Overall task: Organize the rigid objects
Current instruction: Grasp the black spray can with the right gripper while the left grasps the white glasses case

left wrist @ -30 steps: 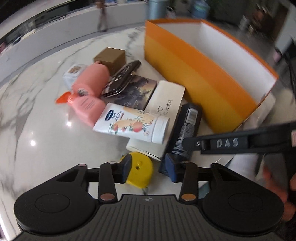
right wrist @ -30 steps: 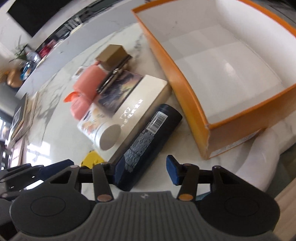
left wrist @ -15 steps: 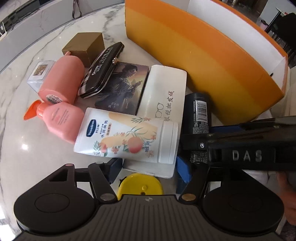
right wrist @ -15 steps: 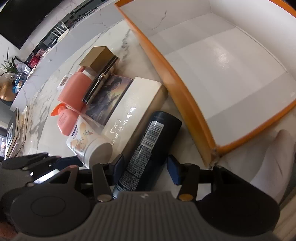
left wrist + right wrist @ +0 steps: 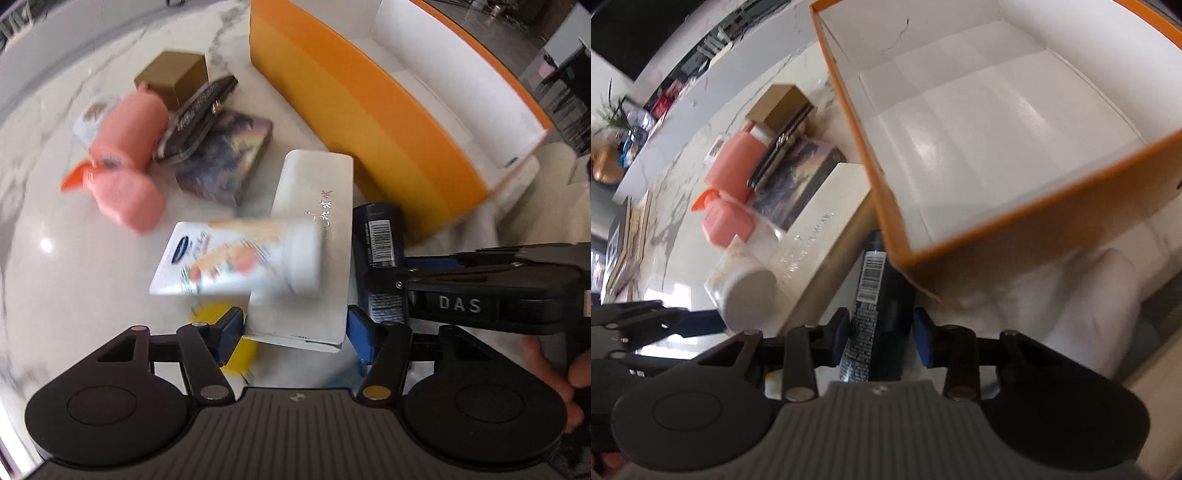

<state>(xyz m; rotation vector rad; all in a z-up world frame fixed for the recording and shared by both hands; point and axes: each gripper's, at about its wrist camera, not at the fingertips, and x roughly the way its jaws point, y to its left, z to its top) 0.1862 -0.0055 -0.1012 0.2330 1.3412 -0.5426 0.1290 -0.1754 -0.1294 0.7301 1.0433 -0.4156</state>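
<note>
My left gripper [image 5: 295, 334] straddles the near end of a long white box [image 5: 314, 192], its jaws closing with slim gaps at both blue pads. A white lotion tube [image 5: 236, 258] lies across that box. In the right wrist view my right gripper [image 5: 881, 332] has a dark blue spray can [image 5: 879, 288] between its closing jaws; the left pad is at the can and a sliver of gap shows at the right pad. The can's far end reaches the corner of the orange box [image 5: 1034, 221], whose white inside is bare. The left wrist view shows the can [image 5: 376, 229] beside the white box.
Two pink bottles [image 5: 129, 129] [image 5: 125, 199], a dark picture box [image 5: 225, 158], a black case [image 5: 199, 110] and a brown cube [image 5: 173, 74] crowd the marble top on the left. A yellow tape measure [image 5: 210, 310] sits by my left pad. White cloth [image 5: 1089, 295] lies right of the can.
The left gripper shifted right from over the yellow tape measure to the white box's end and widened. The right gripper's jaws narrowed around the can, which now lies straight between them.
</note>
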